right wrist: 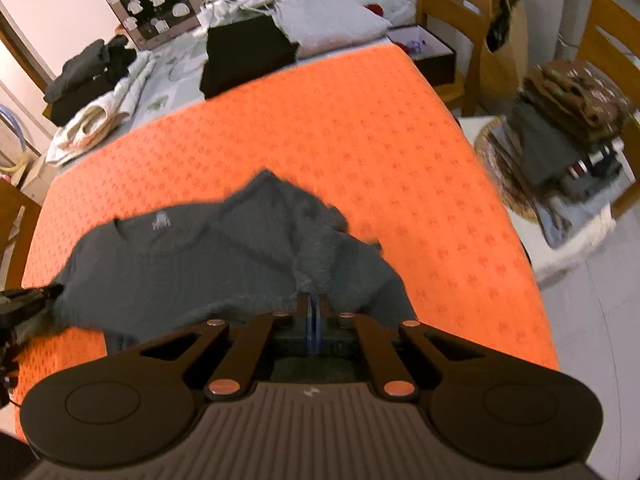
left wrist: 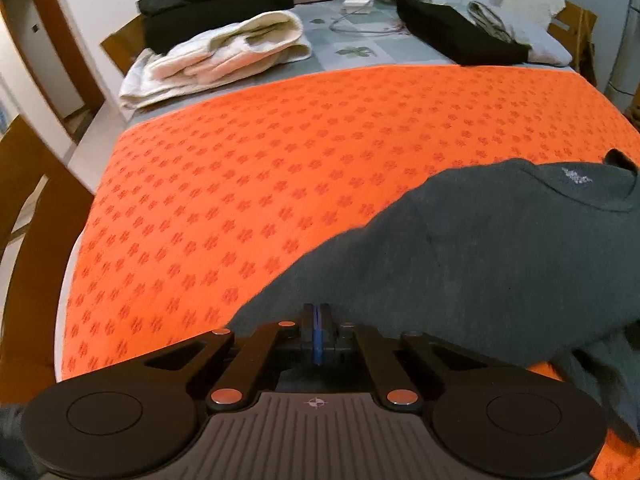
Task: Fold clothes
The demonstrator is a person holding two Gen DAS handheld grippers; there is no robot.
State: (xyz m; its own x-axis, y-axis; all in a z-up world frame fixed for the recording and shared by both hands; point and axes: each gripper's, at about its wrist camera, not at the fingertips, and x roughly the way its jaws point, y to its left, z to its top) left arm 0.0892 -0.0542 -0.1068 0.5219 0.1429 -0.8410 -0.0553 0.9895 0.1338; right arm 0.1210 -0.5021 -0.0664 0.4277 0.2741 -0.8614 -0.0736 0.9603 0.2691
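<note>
Currently, the dark grey knitted garment (right wrist: 208, 272) lies crumpled on the near part of the orange patterned cloth (left wrist: 280, 168) that covers the tabletop, its neckline and small pale label facing up. Both tongs are closed on its fabric: the left tongs (left wrist: 317, 322) pinch the near left edge, with the pads pressed together and cloth bunched around them, and the right tongs (right wrist: 314, 306) pinch a raised fold on the near right side. In the right wrist view the left tongs appear at the far left margin, at the garment's corner. The step in hand is judged to be lifting and spreading the garment flat before the first fold. To do it well, keep both grips firm and draw the two held points apart evenly, so that the fabric tightens without twisting. Raise it only enough to free the bunched middle, then lay it down towards the centre of the orange cloth, where open space remains. Keep clear of the folded cream towel (left wrist: 224, 60) and the black folded items (left wrist: 460, 36) at the far end. Which garment layers each grip holds cannot be told.
</note>
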